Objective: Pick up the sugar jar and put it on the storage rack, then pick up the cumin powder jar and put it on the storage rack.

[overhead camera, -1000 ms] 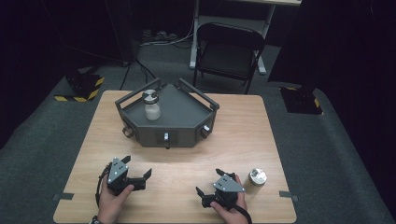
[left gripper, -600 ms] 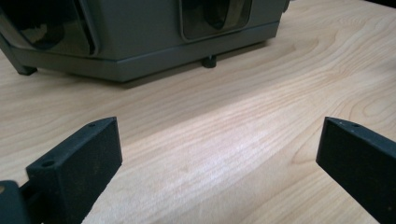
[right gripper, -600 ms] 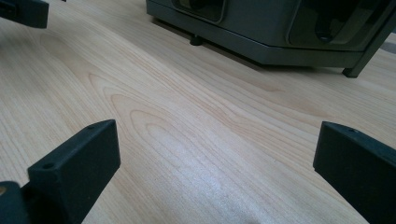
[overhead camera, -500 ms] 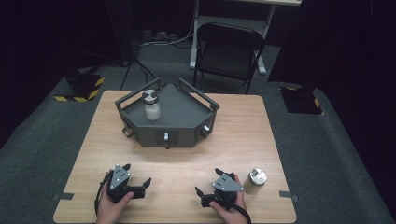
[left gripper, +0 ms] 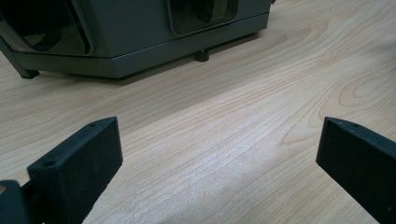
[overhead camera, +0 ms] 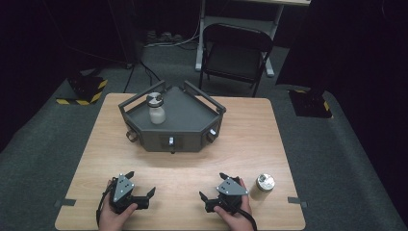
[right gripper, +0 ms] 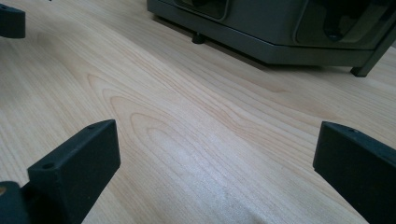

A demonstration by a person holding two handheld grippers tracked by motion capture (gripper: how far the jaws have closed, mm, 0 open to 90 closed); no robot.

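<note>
High view: both grippers, left (overhead camera: 142, 198) and right (overhead camera: 210, 197), rest low at the table's (overhead camera: 192, 168) near edge, jaws spread, holding nothing; likely start-up, with the jar (overhead camera: 263, 185) just beside the right gripper, another jar (overhead camera: 156, 109) standing in the tray (overhead camera: 192, 132). Left gripper view: jaws wide apart over bare wood, tray (left gripper: 140, 42) ahead. Right gripper view: the same, jaws empty; next move probably calls for swinging right toward the near jar.
</note>
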